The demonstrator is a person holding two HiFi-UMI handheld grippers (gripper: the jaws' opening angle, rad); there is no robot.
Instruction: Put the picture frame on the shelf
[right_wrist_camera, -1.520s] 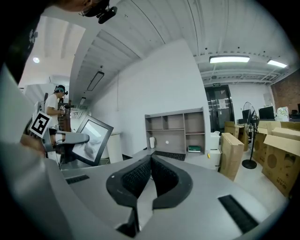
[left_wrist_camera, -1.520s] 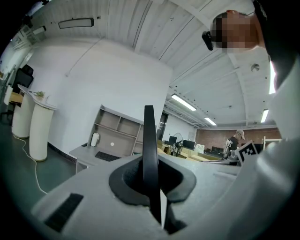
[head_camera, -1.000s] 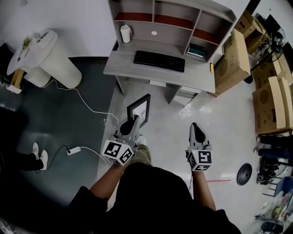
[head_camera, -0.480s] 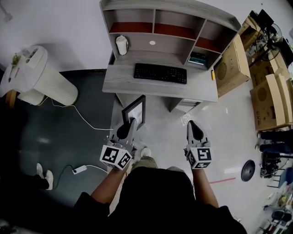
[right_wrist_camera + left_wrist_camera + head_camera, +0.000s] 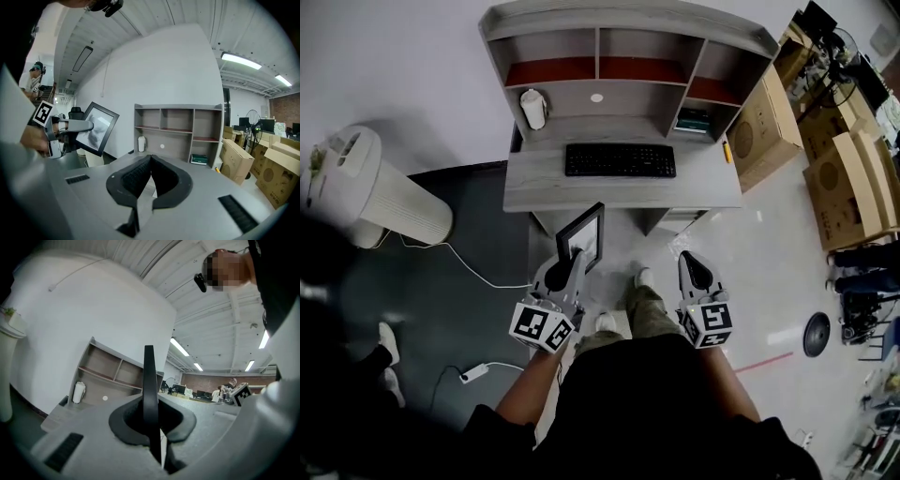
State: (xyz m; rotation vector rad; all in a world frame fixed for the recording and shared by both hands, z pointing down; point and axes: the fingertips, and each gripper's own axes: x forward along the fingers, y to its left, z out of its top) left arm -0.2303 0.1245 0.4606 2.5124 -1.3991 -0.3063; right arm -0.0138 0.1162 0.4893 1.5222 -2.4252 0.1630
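Observation:
The black picture frame (image 5: 582,237) stands tilted in front of the grey desk, and my left gripper (image 5: 570,264) is shut on its lower edge. In the left gripper view the frame (image 5: 150,390) shows edge-on between the jaws of that gripper (image 5: 152,427). The grey shelf unit (image 5: 619,56) sits on the desk ahead, with open compartments. My right gripper (image 5: 692,269) hangs to the right of the frame, shut and holding nothing. From the right gripper (image 5: 150,159) view, the frame (image 5: 96,128) is at the left and the shelf (image 5: 178,129) straight ahead.
A black keyboard (image 5: 620,160) and a white cup (image 5: 532,109) lie on the desk (image 5: 525,187). A green book (image 5: 694,120) is in the lower right compartment. Cardboard boxes (image 5: 769,122) stand right of the desk, a white ribbed appliance (image 5: 380,192) at left. A cable and power strip (image 5: 473,373) cross the floor.
The person has walked closer to the desk, which now sits nearer and more centred. Both grippers keep their pose; the frame stays in the left gripper.

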